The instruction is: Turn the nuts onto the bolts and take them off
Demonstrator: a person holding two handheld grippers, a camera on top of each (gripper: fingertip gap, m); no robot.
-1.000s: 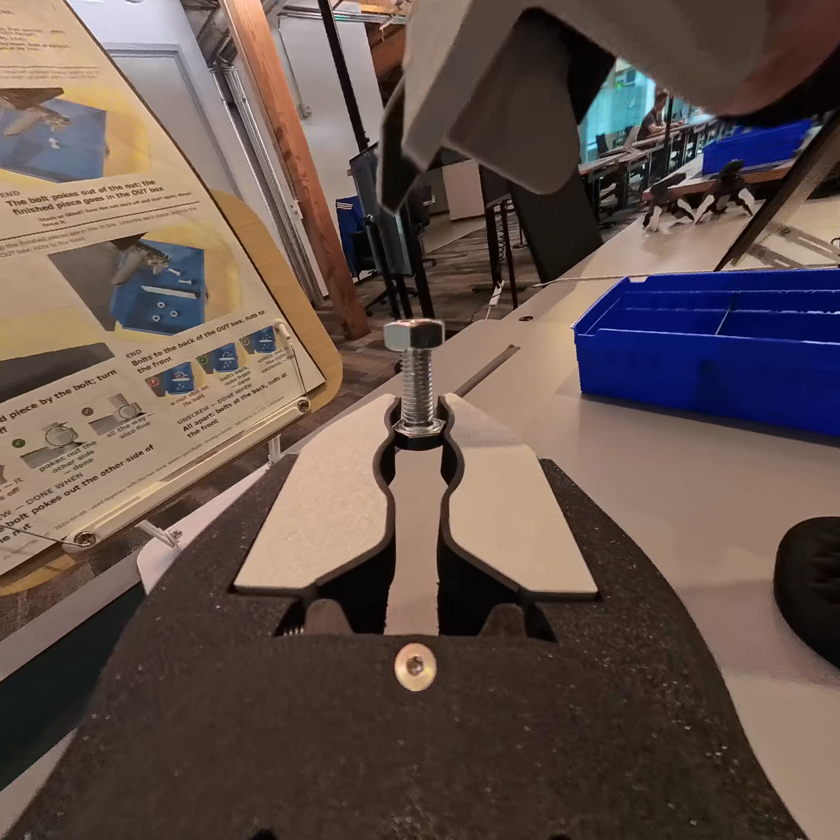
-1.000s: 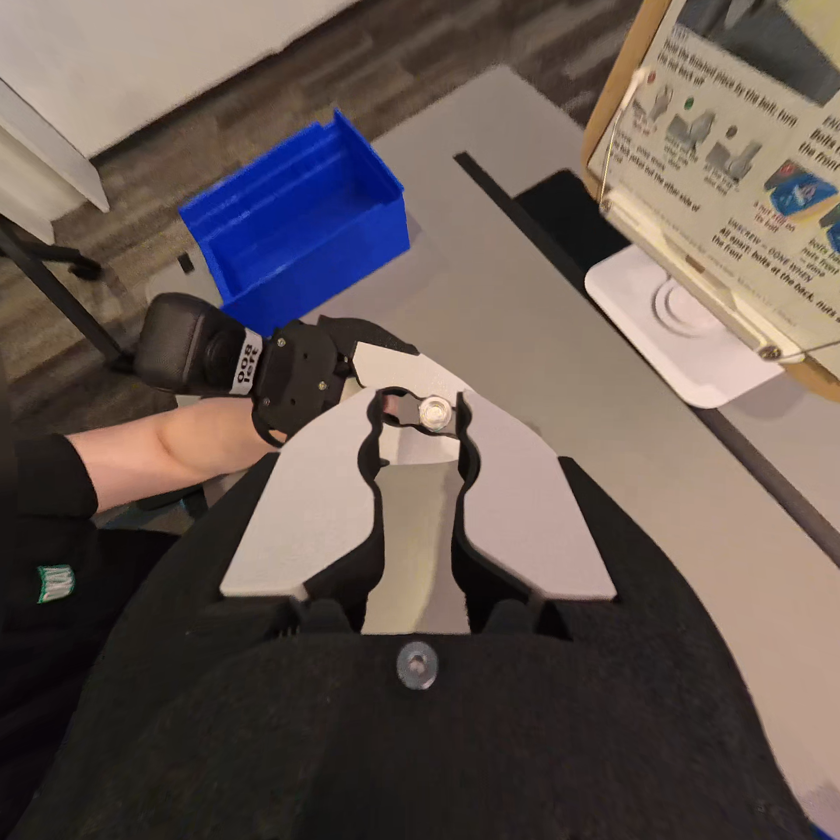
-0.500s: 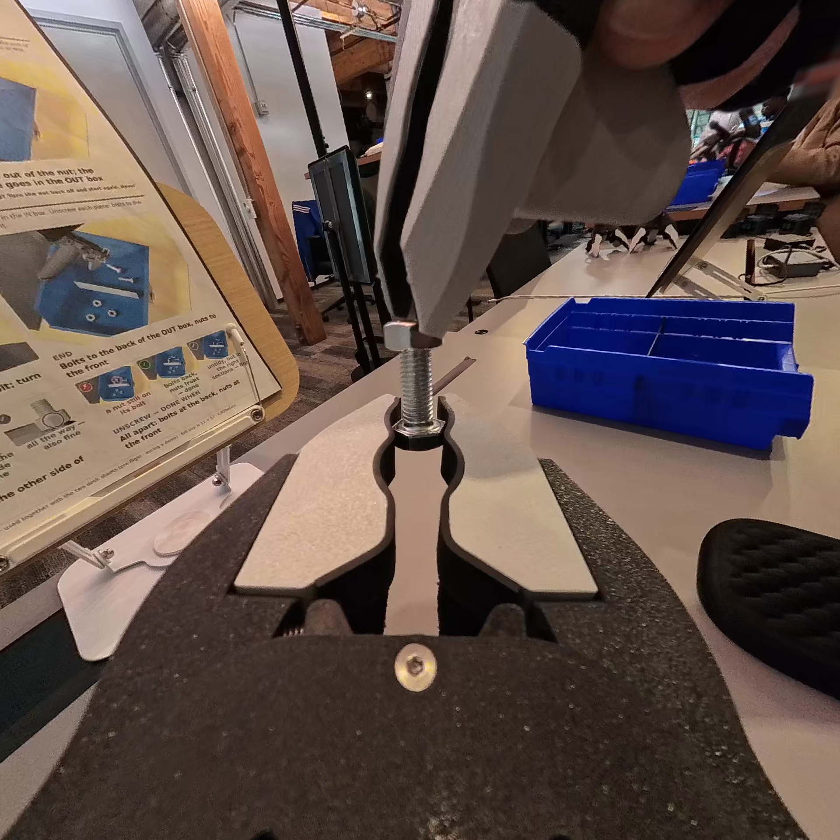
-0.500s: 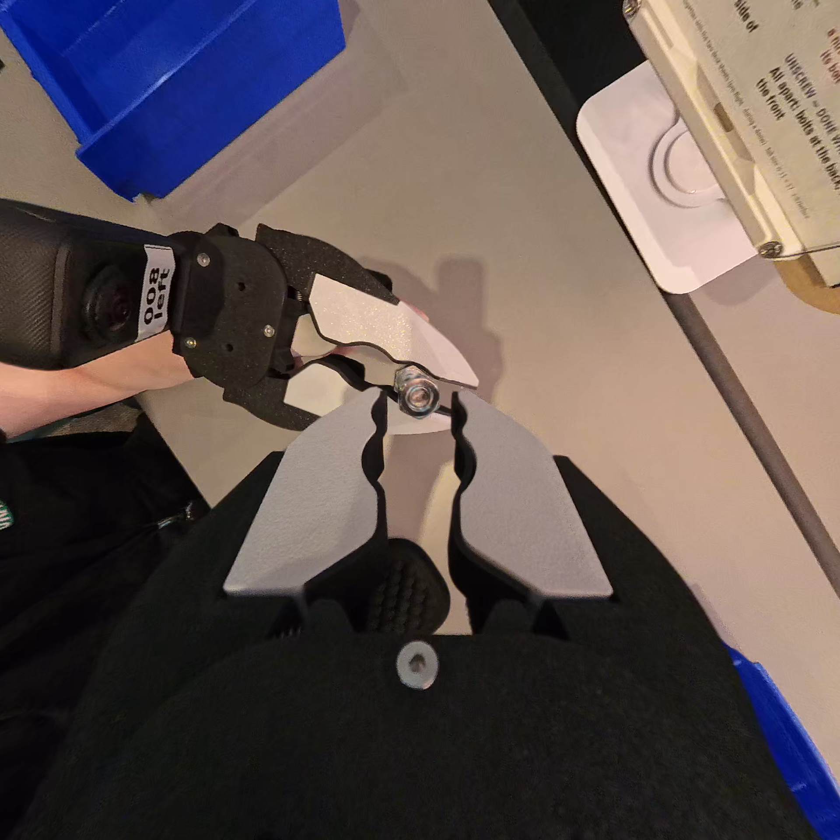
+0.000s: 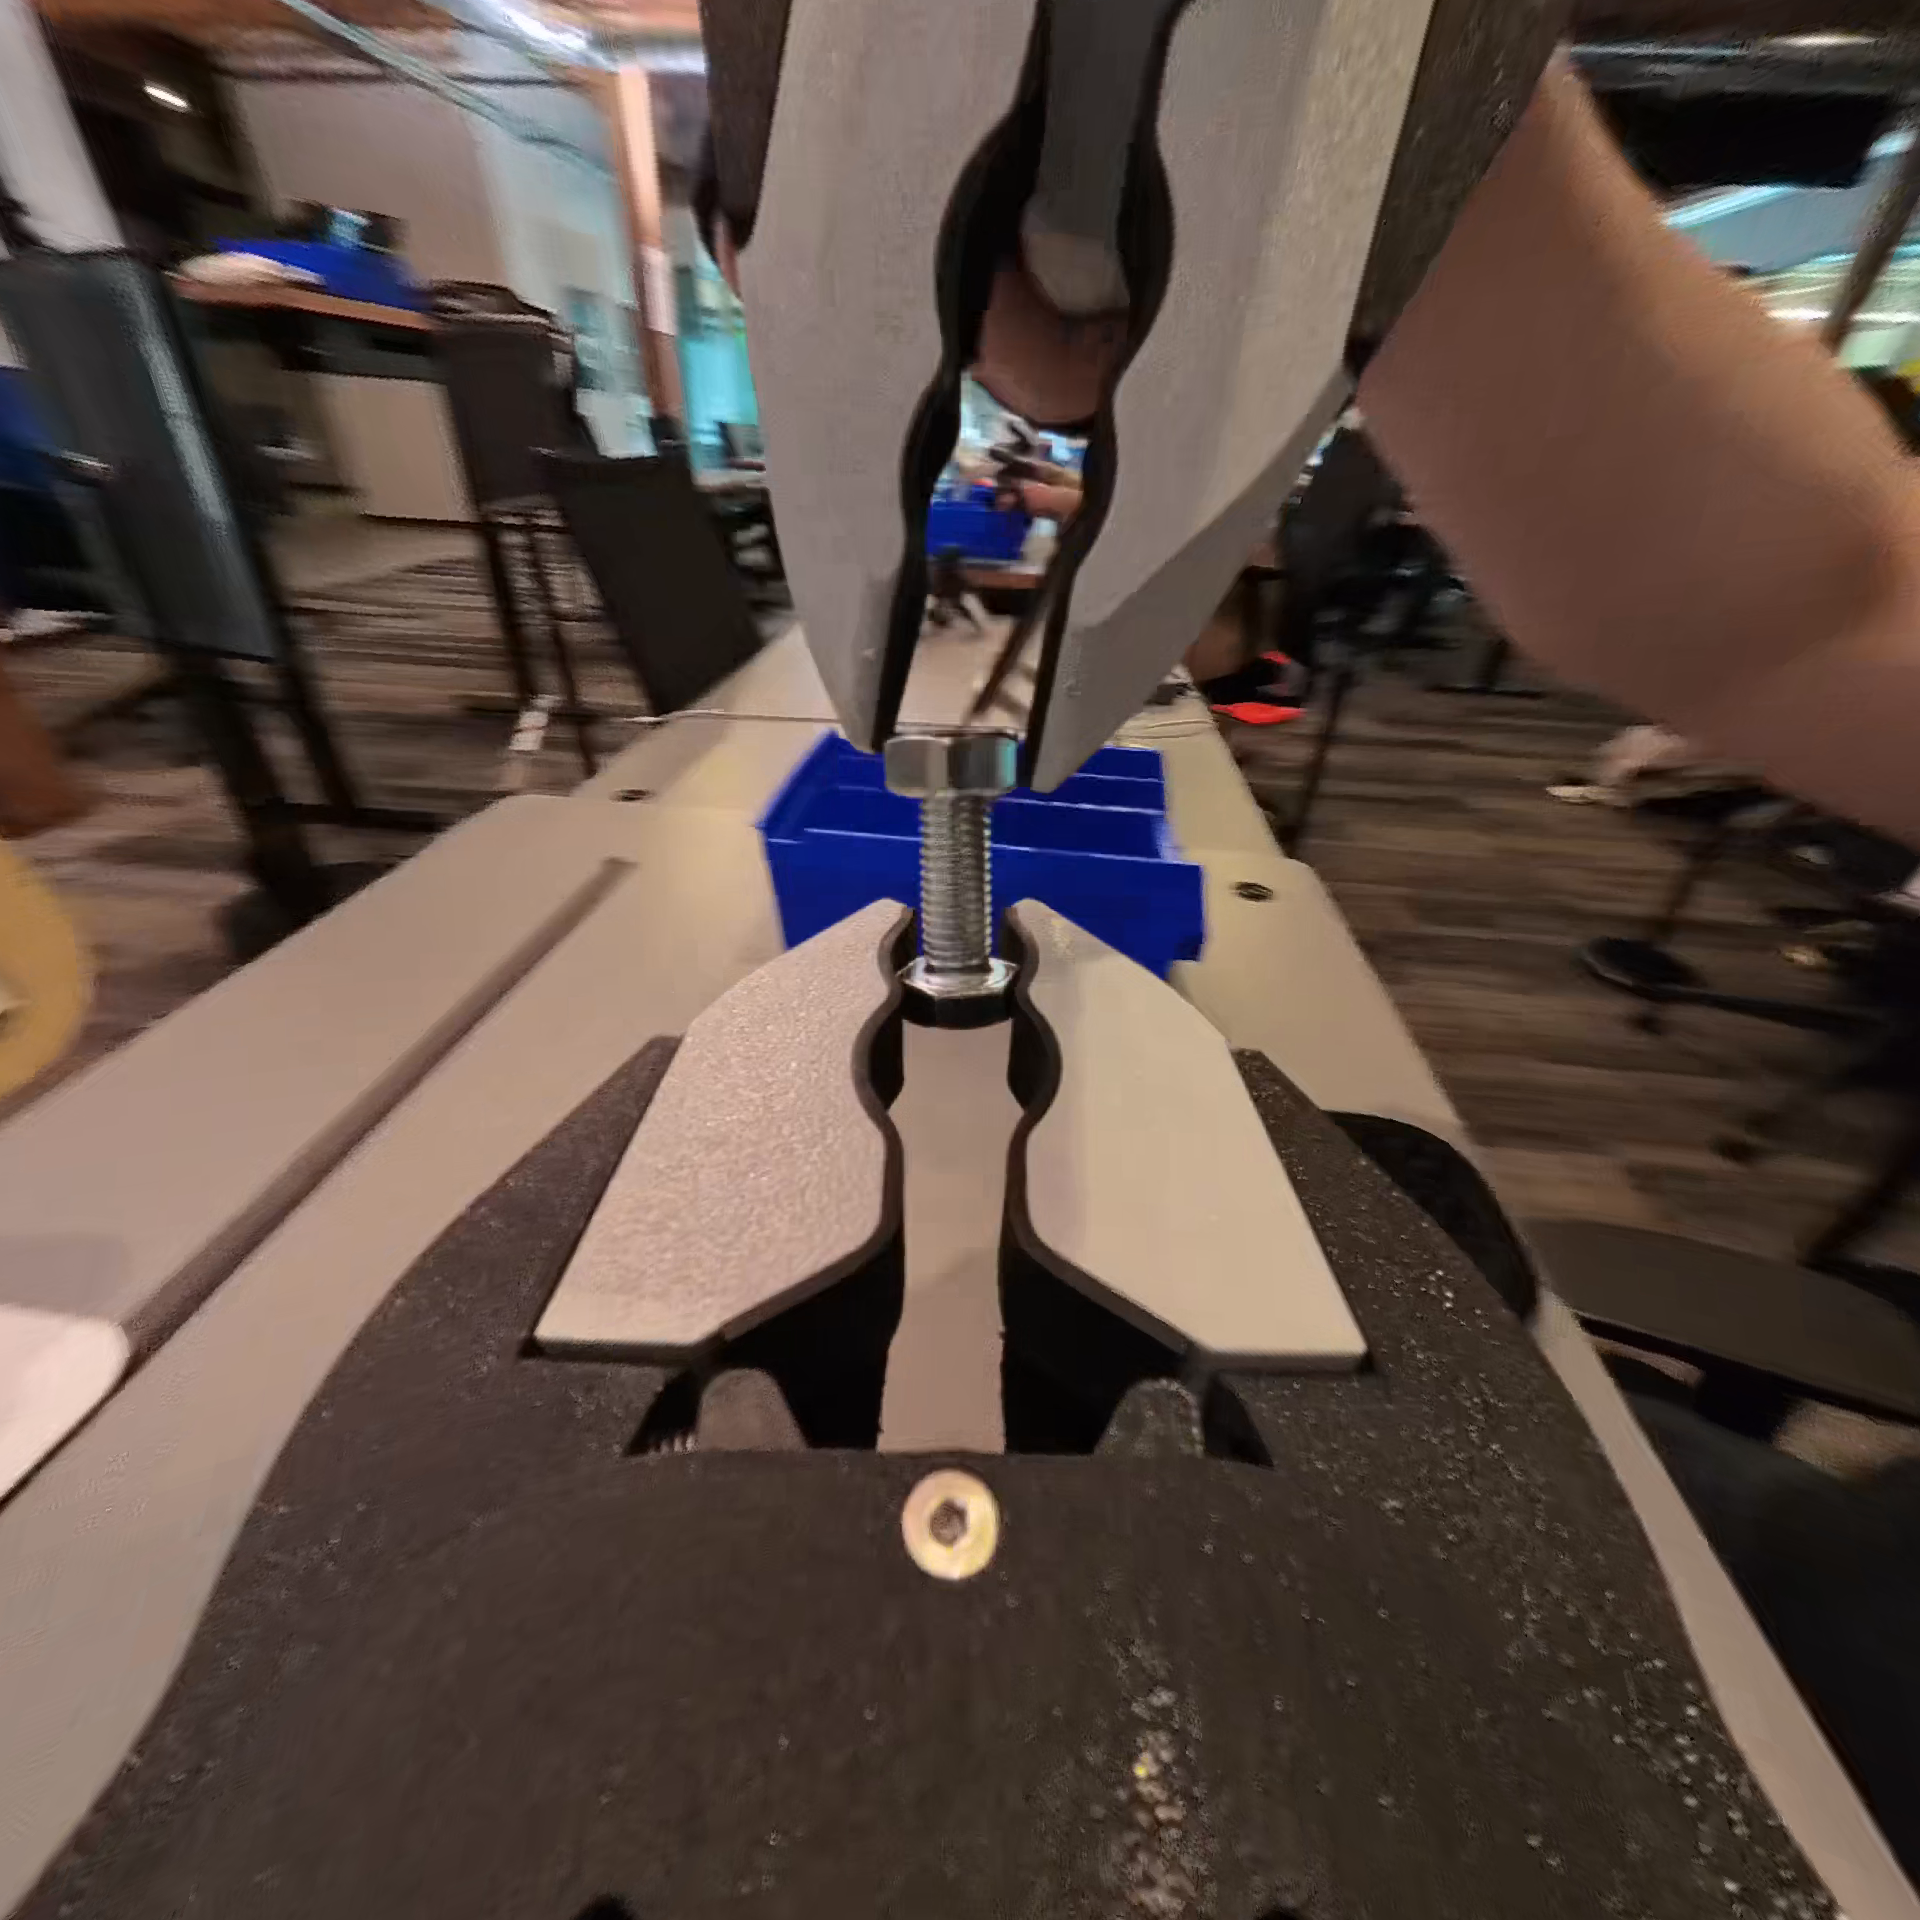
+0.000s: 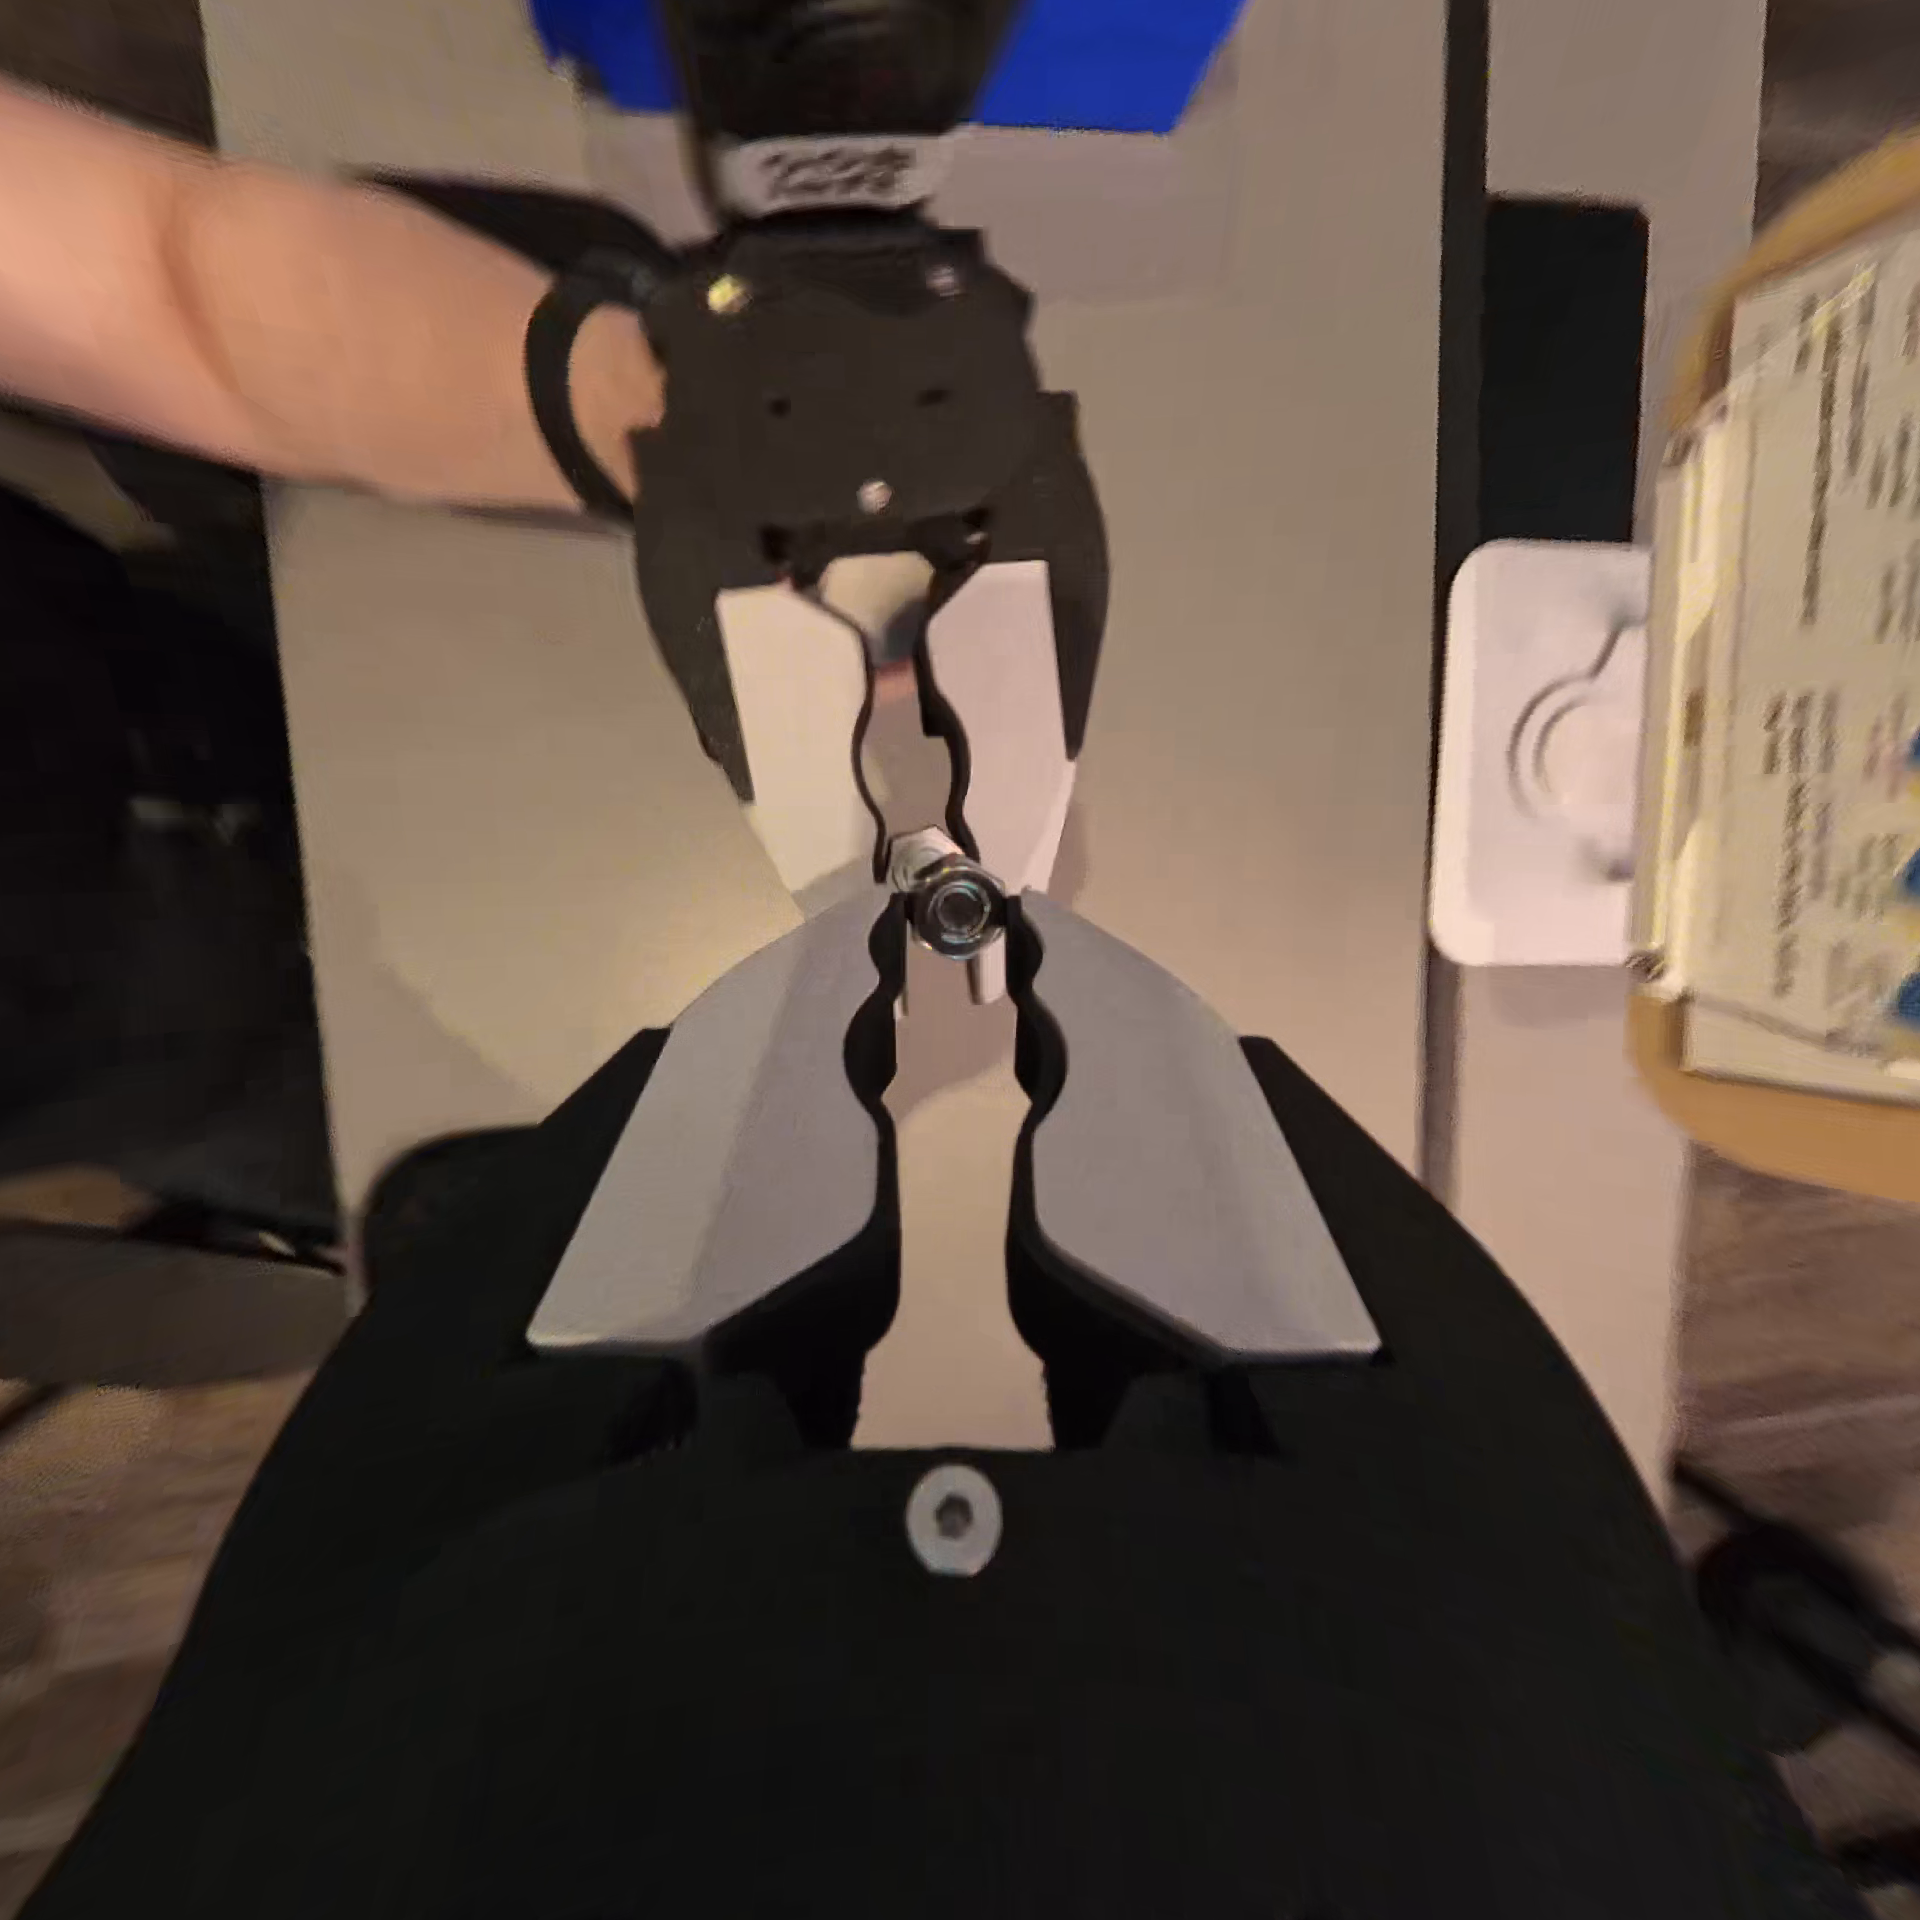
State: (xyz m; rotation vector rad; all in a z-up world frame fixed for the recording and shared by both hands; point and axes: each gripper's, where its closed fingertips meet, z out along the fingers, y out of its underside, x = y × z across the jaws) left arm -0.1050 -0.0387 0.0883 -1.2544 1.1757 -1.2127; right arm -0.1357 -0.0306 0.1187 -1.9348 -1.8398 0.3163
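A steel bolt (image 5: 954,883) stands upright with its threaded shaft through a hex nut (image 5: 954,982). My left gripper (image 5: 954,940) is shut on the nut at its fingertips. My right gripper (image 5: 956,748) comes down from above, and its two tips pinch the bolt's hex head (image 5: 951,764). In the right wrist view I look down on the bolt head (image 6: 954,916), held between my right gripper's tips (image 6: 954,920). The left gripper (image 6: 925,862) points toward me from the far side and holds the nut (image 6: 920,847) below the head.
A blue divided bin (image 5: 1091,883) sits on the grey table (image 5: 416,1039) just behind the bolt. An instruction board (image 6: 1808,727) on a white base (image 6: 1527,748) stands at the right in the right wrist view. A person's forearms (image 5: 1662,468) (image 6: 260,343) hold the grippers. Tip to tip, the grippers are about 4 cm apart.
The right gripper came down over the bolt, turned, and closed its tips on the bolt head. Both views swung round; the left gripper kept hold of the nut.
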